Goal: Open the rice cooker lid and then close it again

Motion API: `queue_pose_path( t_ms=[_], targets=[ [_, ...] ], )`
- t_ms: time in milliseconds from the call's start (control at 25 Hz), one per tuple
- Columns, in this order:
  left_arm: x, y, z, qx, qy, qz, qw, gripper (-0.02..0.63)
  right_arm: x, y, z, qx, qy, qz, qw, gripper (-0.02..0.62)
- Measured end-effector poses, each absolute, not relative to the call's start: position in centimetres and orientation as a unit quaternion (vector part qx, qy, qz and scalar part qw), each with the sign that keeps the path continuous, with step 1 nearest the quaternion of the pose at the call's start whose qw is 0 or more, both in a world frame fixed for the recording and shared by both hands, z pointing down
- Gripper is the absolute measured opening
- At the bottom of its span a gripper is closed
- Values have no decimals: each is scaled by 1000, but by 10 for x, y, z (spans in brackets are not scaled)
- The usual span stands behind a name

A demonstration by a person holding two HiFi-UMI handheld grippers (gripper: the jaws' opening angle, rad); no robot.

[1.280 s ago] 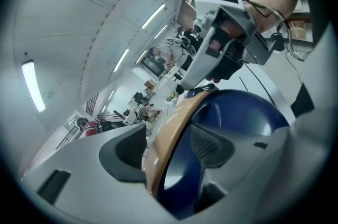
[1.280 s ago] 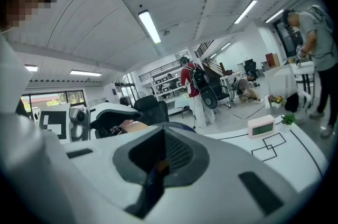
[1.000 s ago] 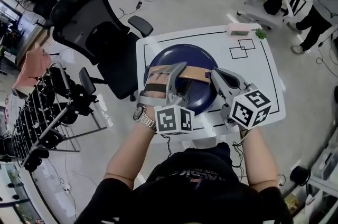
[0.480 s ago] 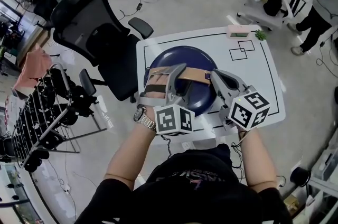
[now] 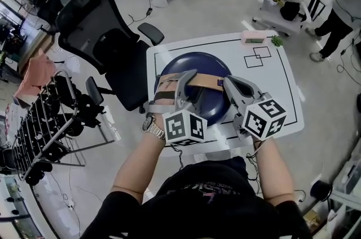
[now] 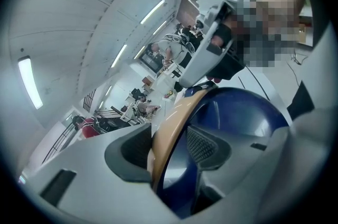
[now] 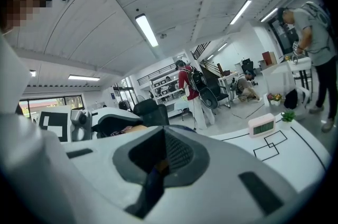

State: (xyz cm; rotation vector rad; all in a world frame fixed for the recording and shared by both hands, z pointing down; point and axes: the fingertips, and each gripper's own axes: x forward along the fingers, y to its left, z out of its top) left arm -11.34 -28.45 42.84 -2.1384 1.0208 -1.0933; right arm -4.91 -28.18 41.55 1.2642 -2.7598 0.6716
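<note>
Both your forearms reach forward over the bench, wrists level. Your left hand-held gripper is pinching the tan handle of the blue rice cooker, whose lid is down. Your right hand-held gripper is pressed nearly together on a thin sliver at the handle's right end. On the bench: one rice cooker in the middle, one clock, one small plant.
</note>
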Motion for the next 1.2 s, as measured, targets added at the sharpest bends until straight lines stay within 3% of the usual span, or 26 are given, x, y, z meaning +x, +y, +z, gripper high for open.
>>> queue_pose_path(
  t_ms=[440, 1200],
  targets=[
    [-136, -290, 399, -820, 407, -345, 205, 201, -41, -276, 357, 408, -896, 166, -57, 2],
    [-187, -295, 353, -858, 458, -211, 101, 201, -28, -259, 331, 426, -891, 137, -71, 2]
  ],
)
